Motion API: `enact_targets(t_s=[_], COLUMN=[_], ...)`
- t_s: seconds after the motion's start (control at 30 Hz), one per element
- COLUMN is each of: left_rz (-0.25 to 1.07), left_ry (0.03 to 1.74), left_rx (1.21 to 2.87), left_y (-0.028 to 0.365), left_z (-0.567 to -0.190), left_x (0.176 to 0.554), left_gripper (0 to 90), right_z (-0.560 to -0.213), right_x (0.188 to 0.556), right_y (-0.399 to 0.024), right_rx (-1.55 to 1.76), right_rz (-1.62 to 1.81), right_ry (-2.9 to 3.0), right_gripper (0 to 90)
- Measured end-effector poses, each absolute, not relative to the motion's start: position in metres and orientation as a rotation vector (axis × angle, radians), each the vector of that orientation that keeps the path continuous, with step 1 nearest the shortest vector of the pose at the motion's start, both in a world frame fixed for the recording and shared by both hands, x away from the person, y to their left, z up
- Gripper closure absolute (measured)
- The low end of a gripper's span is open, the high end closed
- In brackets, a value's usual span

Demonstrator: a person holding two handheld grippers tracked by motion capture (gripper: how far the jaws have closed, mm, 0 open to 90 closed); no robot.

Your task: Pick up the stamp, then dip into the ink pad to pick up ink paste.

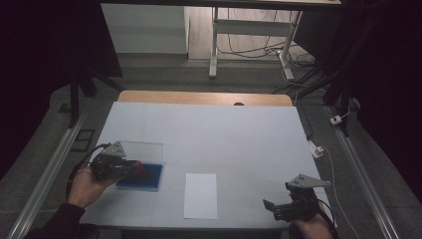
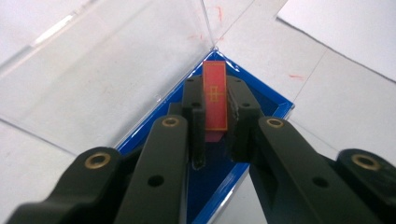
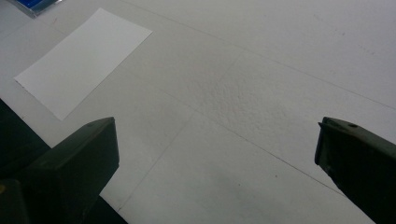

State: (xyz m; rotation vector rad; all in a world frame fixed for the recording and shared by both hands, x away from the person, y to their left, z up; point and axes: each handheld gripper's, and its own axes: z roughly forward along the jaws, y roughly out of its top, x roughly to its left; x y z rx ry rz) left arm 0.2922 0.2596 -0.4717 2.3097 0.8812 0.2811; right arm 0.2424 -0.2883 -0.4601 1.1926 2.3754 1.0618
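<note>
A flat blue tray (image 1: 144,177) lies on the white table at the left, with its clear lid (image 1: 142,150) folded open behind it. My left gripper (image 1: 137,166) hangs over the tray, shut on a small red card (image 2: 215,95) with a gold line pattern. In the left gripper view the card stands between the two pads (image 2: 196,119), above the blue tray (image 2: 212,186) and beside the clear lid (image 2: 107,70). My right gripper (image 1: 271,206) rests open near the table's front right edge, jaws wide apart with bare table between them (image 3: 215,144).
A white sheet of paper (image 1: 200,195) lies at the table's front middle, also seen as a sheet of paper (image 3: 81,63) in the right gripper view. A white cable (image 1: 328,159) trails off the right edge. A table frame and wires (image 1: 259,45) stand beyond the far edge.
</note>
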Motion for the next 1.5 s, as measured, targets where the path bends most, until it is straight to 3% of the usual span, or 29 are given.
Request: enact_targets(t_s=[0.8,1.5], left_rz=[0.241,0.269], left_ry=[1.035,1.126], left_rx=[2.204,2.321], left_y=[0.255,0.243], left_z=[-0.463,-0.489], left_x=[0.279,0.3], left_gripper=[79.8,79.8], right_z=[-0.46,-0.46], right_x=[0.242,0.243], right_y=[-0.288,-0.288], right_rx=[1.19,1.184], right_rz=[1.063,1.052], right_ry=[2.377,2.387], right_gripper=[0.0,0.0])
